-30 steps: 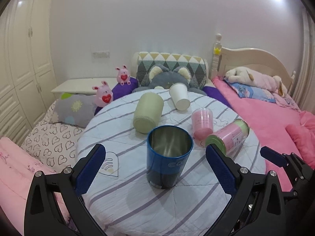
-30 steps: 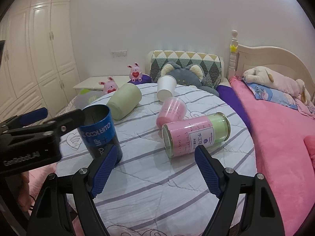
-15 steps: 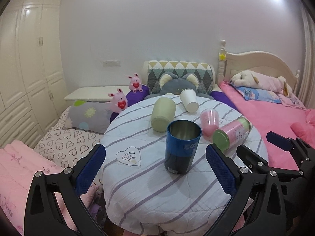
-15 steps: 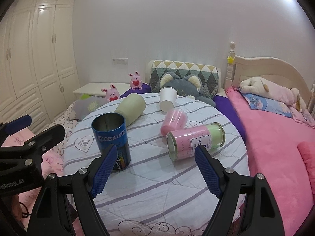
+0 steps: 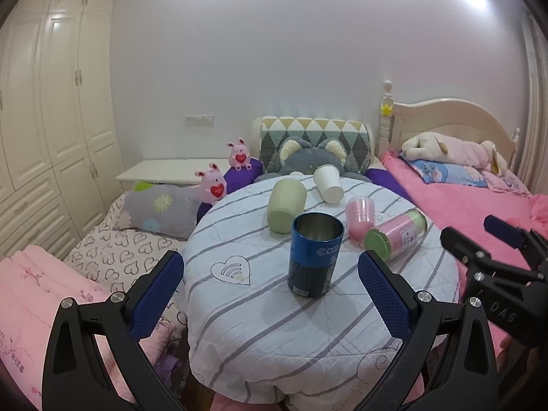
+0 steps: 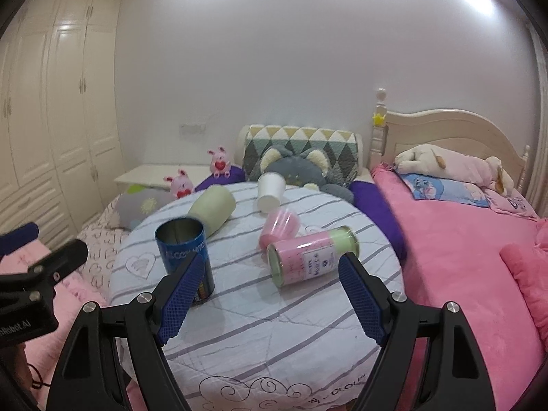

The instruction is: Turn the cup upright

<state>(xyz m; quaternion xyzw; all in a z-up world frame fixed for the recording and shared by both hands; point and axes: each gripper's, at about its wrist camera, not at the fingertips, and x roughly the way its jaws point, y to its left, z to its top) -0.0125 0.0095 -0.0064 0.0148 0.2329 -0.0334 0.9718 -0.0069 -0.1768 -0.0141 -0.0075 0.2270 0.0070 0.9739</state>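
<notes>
Left wrist view, left claw point(image 5: 270, 279) spread wide, empty, right claw point(image 6: 269, 296) likewise

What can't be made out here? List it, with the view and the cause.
- Blue cup: right wrist view, its lower right side is hidden behind a gripper finger.
- Blue cup's lettering: left wrist view, wraps out of sight round the side.
- Pink canister label: right wrist view, print too small and blurred.
- Table legs: both views, covered by the cloth.
</notes>
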